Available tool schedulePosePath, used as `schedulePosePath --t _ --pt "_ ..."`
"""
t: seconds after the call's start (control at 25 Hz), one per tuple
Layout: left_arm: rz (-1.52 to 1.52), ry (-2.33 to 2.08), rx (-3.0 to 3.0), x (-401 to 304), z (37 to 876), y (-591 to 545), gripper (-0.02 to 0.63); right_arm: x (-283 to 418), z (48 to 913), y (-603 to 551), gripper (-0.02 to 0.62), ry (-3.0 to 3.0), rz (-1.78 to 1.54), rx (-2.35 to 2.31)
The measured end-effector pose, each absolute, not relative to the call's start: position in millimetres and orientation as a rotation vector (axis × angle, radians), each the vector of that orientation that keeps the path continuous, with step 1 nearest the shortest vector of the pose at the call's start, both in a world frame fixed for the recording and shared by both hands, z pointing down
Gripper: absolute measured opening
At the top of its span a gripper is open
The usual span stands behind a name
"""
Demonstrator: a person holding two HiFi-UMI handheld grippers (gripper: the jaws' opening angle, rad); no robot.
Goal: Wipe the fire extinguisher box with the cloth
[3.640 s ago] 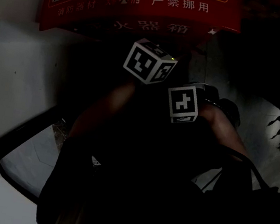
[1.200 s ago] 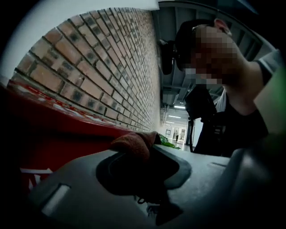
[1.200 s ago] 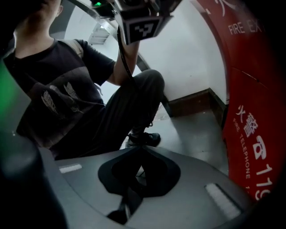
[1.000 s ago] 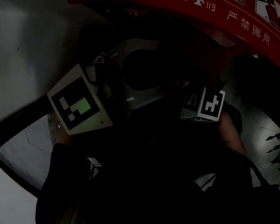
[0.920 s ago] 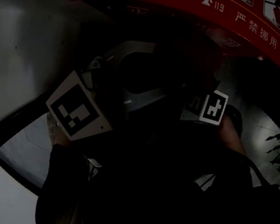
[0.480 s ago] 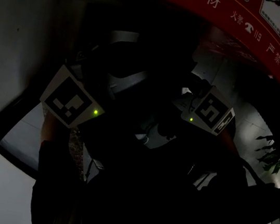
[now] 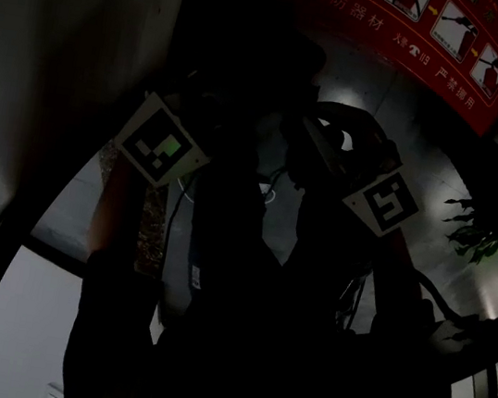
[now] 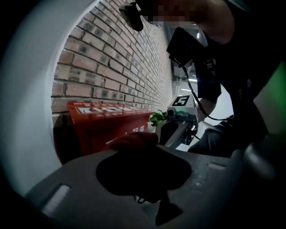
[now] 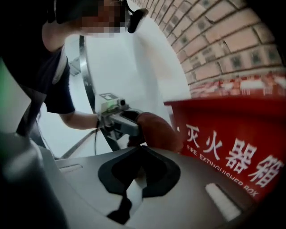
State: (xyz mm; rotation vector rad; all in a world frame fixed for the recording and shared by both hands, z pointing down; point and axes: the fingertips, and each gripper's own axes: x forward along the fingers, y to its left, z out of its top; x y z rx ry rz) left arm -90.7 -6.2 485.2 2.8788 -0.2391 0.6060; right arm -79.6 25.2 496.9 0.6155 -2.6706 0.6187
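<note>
since the earlier frames: fire extinguisher box (image 7: 415,37) shifted to the head view's upper right, both grippers drawn back from it. left gripper (image 8: 137,151) is clamped on a bunched dark red cloth (image 8: 133,139), carried just beside the box. right gripper (image 9: 135,177) nearly closed, empty. cloth judged soft, light, easily dropped; best pinched mid-bunch.
</note>
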Motion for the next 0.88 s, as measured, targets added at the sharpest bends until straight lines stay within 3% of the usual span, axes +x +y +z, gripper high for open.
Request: schedulePosePath --t 0.32,0.88 --pt "0.593 -0.351 2.775 -99 337 32 0.106 -85 369 36 -0.002 -2.641 0.881 0.674" --pt "0.477 -0.610 2.631 -97 148 114 0.106 -71 154 76 -0.002 -2.768 0.862 0.691"
